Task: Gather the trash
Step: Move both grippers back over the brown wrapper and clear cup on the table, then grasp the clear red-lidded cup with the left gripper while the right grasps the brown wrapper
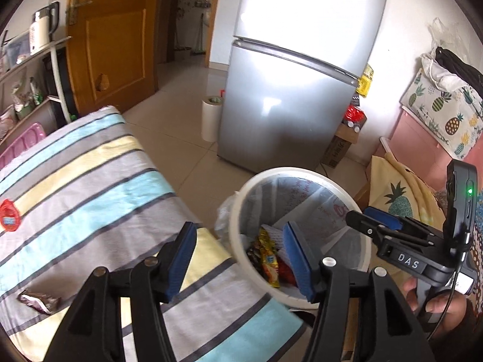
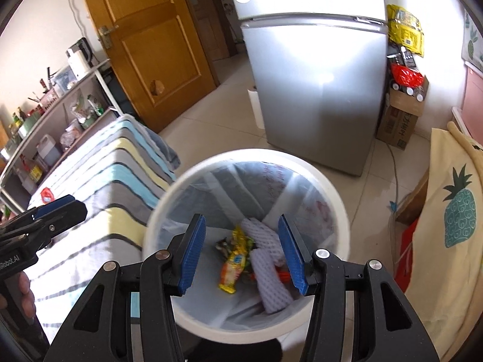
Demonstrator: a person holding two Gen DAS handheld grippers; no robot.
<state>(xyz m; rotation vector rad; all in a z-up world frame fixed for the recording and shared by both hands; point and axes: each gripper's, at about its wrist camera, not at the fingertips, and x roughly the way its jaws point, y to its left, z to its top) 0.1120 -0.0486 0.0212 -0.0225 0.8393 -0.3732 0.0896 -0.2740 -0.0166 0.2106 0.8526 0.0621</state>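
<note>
A white trash bin (image 1: pixel 241 211) (image 2: pixel 338 199) with a clear liner stands on the floor beside the striped bed (image 1: pixel 90 187) (image 2: pixel 99 175). Inside lie a yellow snack wrapper (image 2: pixel 234 267) (image 1: pixel 267 256), white foam fruit nets (image 2: pixel 268 280) and a red scrap. My right gripper (image 2: pixel 241 252) is open and empty right above the bin; it also shows in the left wrist view (image 1: pixel 359 215). My left gripper (image 1: pixel 240 261) is open and empty over the bed's edge and the bin's rim. A dark wrapper (image 1: pixel 37 300) and a red wrapper (image 1: pixel 9 218) (image 2: pixel 46 195) lie on the bed.
A silver fridge (image 1: pixel 289 84) (image 2: pixel 317 84) stands behind the bin, with a cardboard box (image 2: pixel 401 120) of items beside it. A wooden door (image 1: pixel 111 39) and a shelf (image 2: pixel 60 114) are at the left. A pineapple-print blanket (image 2: pixel 446 217) is at the right.
</note>
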